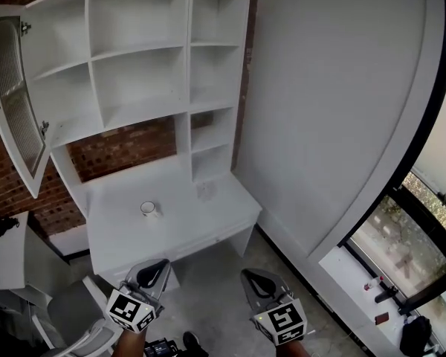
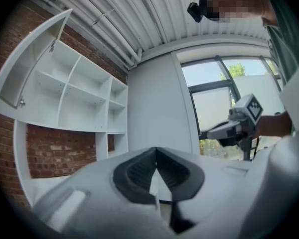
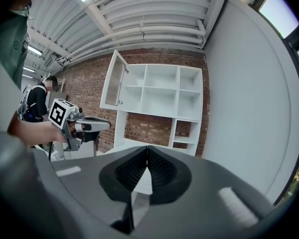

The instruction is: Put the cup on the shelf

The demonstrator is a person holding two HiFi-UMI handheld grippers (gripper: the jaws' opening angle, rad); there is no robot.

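Observation:
A small white cup (image 1: 148, 209) stands on the white desk (image 1: 208, 222), left of its middle. Above the desk rises the white shelf unit (image 1: 145, 54) with open compartments, also seen in the left gripper view as the shelf unit (image 2: 84, 98) and in the right gripper view as the shelf unit (image 3: 159, 91). My left gripper (image 1: 154, 268) hangs low in front of the desk, jaws shut and empty. My right gripper (image 1: 256, 280) is beside it over the floor, also shut with nothing in it. Both are well short of the cup.
A cabinet door (image 1: 15, 103) stands swung open at the shelf unit's left. A glass object (image 1: 205, 192) sits on the desk near the right column. A grey chair (image 1: 74, 318) is at lower left. A person (image 3: 37, 101) stands at left in the right gripper view. A white wall (image 1: 334, 88) runs along the right.

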